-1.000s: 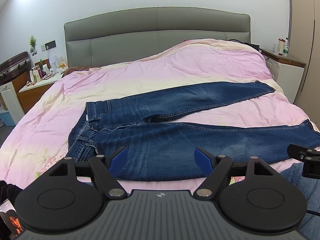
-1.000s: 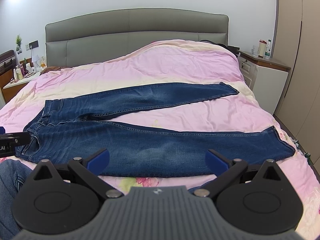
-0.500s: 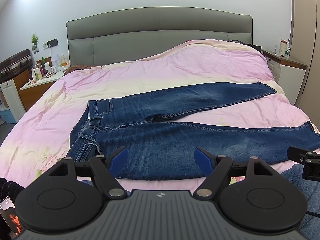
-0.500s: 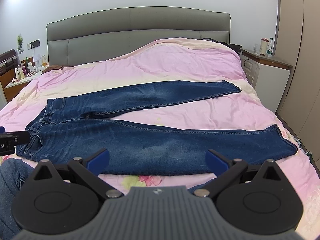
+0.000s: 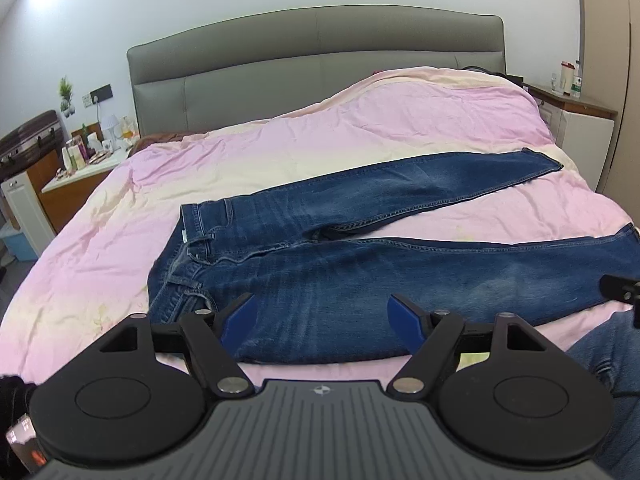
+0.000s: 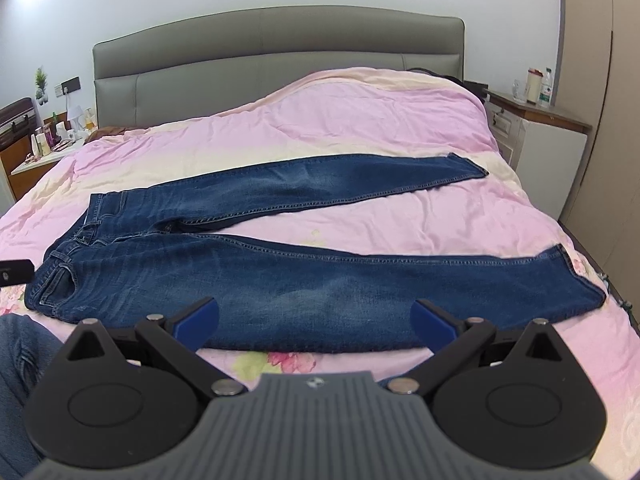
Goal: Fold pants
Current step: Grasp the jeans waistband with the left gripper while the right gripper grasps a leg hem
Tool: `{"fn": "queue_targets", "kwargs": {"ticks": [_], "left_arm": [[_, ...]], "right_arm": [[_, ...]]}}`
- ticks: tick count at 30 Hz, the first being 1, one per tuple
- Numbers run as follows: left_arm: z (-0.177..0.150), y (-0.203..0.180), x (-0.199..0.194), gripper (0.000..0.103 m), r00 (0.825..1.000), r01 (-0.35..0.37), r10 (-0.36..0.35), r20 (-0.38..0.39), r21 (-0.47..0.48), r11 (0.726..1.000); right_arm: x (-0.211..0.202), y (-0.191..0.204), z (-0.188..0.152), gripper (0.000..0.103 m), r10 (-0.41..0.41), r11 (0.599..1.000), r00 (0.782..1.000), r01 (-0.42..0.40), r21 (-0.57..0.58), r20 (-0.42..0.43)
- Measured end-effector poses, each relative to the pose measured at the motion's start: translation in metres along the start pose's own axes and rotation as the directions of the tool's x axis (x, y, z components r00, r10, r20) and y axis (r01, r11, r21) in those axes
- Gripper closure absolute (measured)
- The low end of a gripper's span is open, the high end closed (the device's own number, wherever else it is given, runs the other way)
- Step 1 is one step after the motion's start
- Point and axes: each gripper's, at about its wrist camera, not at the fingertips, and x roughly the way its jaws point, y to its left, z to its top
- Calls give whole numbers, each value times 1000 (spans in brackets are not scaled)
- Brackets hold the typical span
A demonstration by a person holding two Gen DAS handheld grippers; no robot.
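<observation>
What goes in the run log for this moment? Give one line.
stage: pre-grasp | jeans: flat on bed, legs spread | left tool: open, empty | right tool: open, empty | fold: not started

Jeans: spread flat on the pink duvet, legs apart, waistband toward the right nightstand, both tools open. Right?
Not quite: the jeans' waistband points left and the leg hems point toward the right nightstand, as the right wrist view shows. Legs apart on the pink duvet, both tools open.

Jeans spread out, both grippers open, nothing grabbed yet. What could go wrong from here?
1. The jeans lie on a soft, wrinkled pink duvet; a pinch may catch bedding too.
2. The legs are splayed apart, so a fold may land misaligned.
3. The left gripper and right gripper hover short of the near edge.
</observation>
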Motion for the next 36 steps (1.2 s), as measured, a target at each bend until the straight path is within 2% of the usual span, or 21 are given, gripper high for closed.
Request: {"fn": "queue_targets", "kwargs": {"ticks": [4, 5, 6, 7, 9, 10, 12, 14, 15, 17, 19, 22, 24, 28, 30, 36], "left_arm": [[3, 18, 14, 31, 1000, 9, -10, 10, 37, 999], [5, 25, 18, 39, 1000, 16, -17, 7, 42, 999], [6, 32, 23, 46, 999, 33, -34, 2, 57, 998], [8, 39, 27, 49, 999, 49, -49, -1, 72, 996], [10, 54, 38, 64, 998, 69, -68, -12, 105, 992], [11, 60, 43, 67, 997, 74, -72, -25, 122, 990], [13, 77, 57, 71, 993, 109, -99, -69, 158, 981], [10, 92, 70, 72, 986, 156, -138, -98, 214, 964], [8, 98, 77, 72, 985, 156, -131, -112, 260, 953], [1, 108, 95, 73, 985, 132, -83, -150, 356, 925], [-8, 118, 117, 75, 975, 135, -41, -217, 439, 888], [-21, 136, 145, 75, 942, 215, -42, -333, 502, 838], [-30, 142, 165, 73, 905, 271, -22, -425, 534, 801], [-42, 148, 206, 67, 828, 350, 10, -560, 532, 771], [-44, 145, 222, 62, 795, 397, -2, -606, 518, 758], [-51, 127, 256, 55, 746, 451, 21, -665, 529, 718]], "right_arm": [[17, -20, 0, 6, 57, 997, 998, -55, -55, 30], [23, -26, 1, 11, 71, 995, 997, -69, -69, 24], [29, -33, 3, 20, 88, 993, 996, -86, -85, 12], [35, -40, 5, 23, 104, 990, 995, -104, -99, 0], [47, -56, 9, 29, 100, 987, 995, -101, -122, -19], [54, -65, 11, 31, 83, 987, 996, -85, -135, -26], [67, -83, 16, 43, 55, 984, 998, -61, -168, -42], [81, -103, 20, 51, 39, 977, 997, -52, -206, -65], [87, -113, 20, 55, 32, 975, 996, -48, -216, -77], [101, -135, 21, 60, 16, 971, 993, -44, -235, -119], [117, -156, 20, 63, -17, 970, 984, -27, -243, -178], [140, -184, 14, 63, -62, 967, 970, -1, -257, -237], [151, -198, 10, 63, -90, 963, 960, 15, -270, -266], [167, -218, 3, 63, -138, 961, 941, 52, -270, -309], [172, -224, 0, 63, -153, 960, 936, 65, -271, -318], [183, -240, -10, 58, -181, 955, 913, 74, -287, -365]]}}
